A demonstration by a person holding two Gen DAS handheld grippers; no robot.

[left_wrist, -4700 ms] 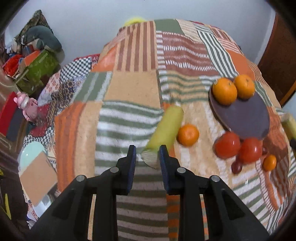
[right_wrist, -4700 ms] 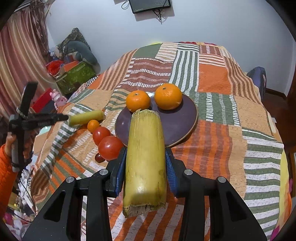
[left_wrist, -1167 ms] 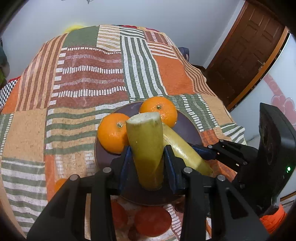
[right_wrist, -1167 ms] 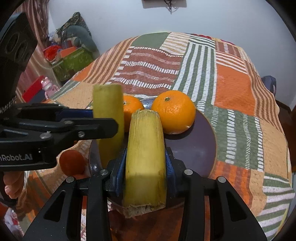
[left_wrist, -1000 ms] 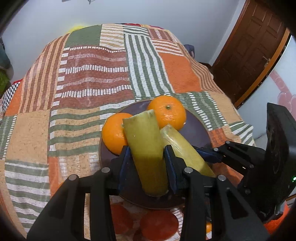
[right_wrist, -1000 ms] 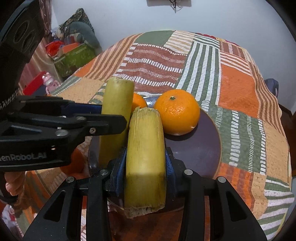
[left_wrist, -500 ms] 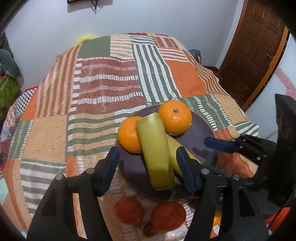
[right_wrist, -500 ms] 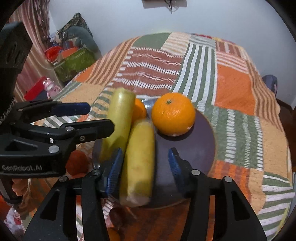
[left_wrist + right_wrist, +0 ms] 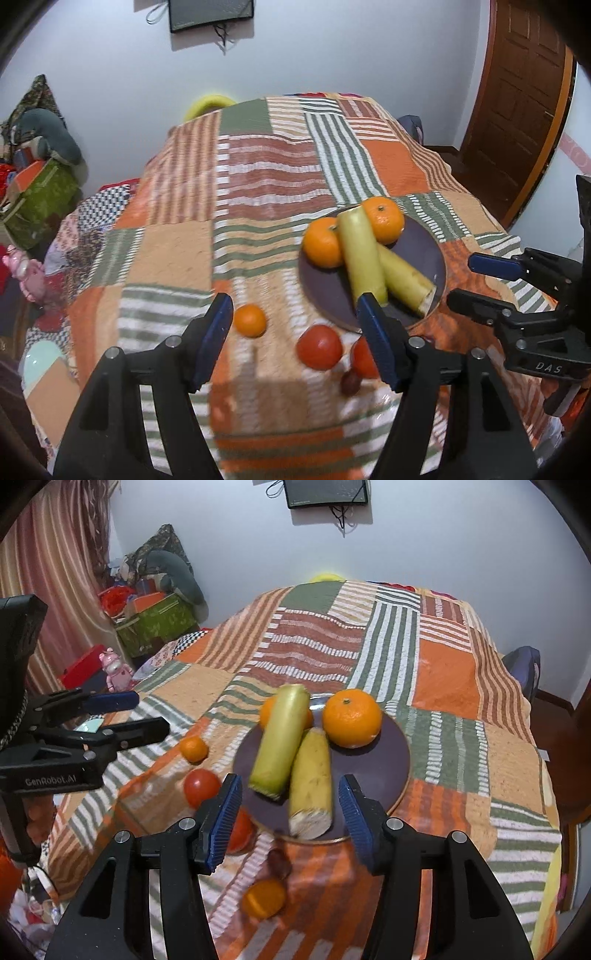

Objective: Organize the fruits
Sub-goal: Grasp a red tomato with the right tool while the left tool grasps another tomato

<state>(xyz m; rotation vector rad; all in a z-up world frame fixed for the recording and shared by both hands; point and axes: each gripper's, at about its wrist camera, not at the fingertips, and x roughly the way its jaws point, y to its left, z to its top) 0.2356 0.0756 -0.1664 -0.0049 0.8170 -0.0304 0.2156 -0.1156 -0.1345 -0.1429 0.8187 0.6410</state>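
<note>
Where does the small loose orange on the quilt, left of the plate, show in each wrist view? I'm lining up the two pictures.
Left wrist: the small orange lies lower centre, just right of the left finger's blue pad.
Right wrist: the same fruit lies left of centre, above a tomato.
Shared landmark: the dark plate.

A bed with a patchwork cover (image 9: 436, 672) of orange, green and brown striped squares fills the middle of both views. On it, a dark purple plate (image 9: 391, 771) lies right of centre in the left view and at the centre in the right view. Directly on the cover beside the plate lie a small orange (image 9: 250, 320), two tomatoes (image 9: 319, 347) close together near the plate's rim, a small dark fruit (image 9: 350, 382) just below them, and another small orange (image 9: 264, 897) low in the right view.
</note>
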